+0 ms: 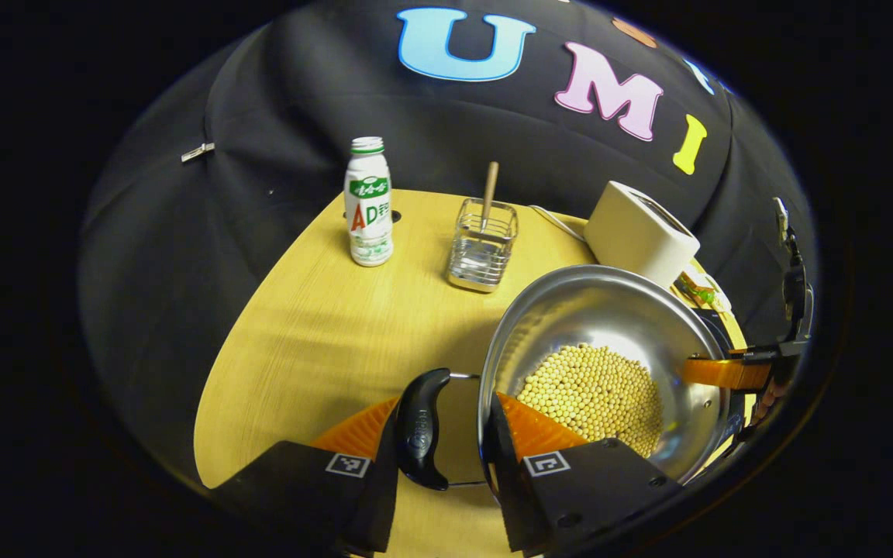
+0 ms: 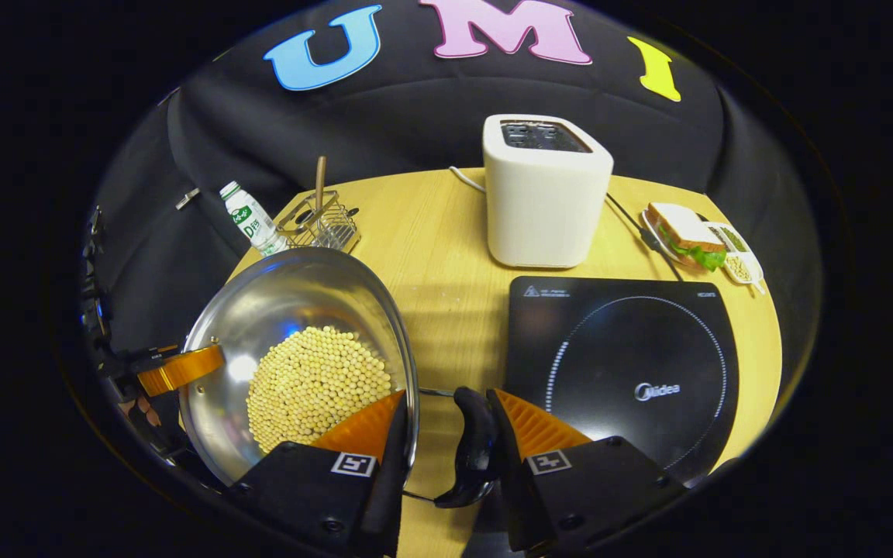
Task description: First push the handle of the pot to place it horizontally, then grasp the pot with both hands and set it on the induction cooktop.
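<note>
A steel pot [image 1: 609, 302] [image 2: 291, 294] holds yellow soybeans [image 1: 594, 391] [image 2: 315, 380] and sits left of the black induction cooktop [image 2: 632, 364]. My left gripper [image 1: 446, 403] clamps the pot's black side handle [image 1: 422, 430] together with the rim: one finger is outside the handle, the other inside the pot wall. My right gripper [image 2: 449, 395] holds the opposite black handle [image 2: 474, 446] and rim the same way. Each gripper also shows at the pot's far rim in the other's view: the right gripper [image 1: 725, 373], the left gripper [image 2: 179, 368]. Whether the pot touches the table is unclear.
On the wooden table [image 2: 431, 232], a white toaster [image 2: 543, 190] stands behind the cooktop. A plate with a sandwich [image 2: 687, 232] lies at the right. A milk bottle [image 1: 369, 203] and a wire rack [image 1: 484, 248] with a wooden utensil stand at the back left.
</note>
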Motion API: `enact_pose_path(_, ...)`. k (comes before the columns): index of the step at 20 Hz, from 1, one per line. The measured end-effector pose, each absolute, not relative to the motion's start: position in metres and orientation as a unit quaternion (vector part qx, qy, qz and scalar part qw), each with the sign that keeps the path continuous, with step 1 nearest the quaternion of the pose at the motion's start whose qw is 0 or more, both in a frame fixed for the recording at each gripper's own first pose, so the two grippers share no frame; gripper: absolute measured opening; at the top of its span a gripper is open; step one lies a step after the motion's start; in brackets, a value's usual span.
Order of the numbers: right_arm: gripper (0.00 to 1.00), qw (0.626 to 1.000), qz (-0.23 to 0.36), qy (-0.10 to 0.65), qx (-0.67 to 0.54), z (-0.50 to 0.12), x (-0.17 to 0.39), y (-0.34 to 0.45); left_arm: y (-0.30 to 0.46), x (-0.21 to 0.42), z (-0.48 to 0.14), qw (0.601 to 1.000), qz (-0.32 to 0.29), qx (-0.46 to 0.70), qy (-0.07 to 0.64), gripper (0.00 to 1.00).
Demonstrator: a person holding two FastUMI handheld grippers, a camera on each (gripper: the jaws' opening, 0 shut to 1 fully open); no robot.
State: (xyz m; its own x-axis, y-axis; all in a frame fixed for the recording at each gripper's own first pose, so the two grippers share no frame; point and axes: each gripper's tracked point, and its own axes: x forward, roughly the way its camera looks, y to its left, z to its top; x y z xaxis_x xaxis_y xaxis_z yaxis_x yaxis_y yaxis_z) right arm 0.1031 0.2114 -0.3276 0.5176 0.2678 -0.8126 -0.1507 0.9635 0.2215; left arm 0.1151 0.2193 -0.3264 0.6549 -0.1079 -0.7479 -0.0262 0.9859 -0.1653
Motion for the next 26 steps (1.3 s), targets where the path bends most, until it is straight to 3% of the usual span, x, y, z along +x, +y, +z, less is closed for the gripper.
enact_pose_path(9, 0.55, 0.878, 0.101, 0.465, 0.054, -0.289, 0.114, 0.097, 0.111, 0.128, -0.283, 0.902, -0.052, -0.090, 0.420, 0.57)
enact_pose_path(26, 0.55, 0.877, 0.062, 0.471, 0.074, -0.318, 0.128, -0.059, -0.050, 0.158, -0.292, 0.900, -0.087, -0.070, 0.422, 0.57)
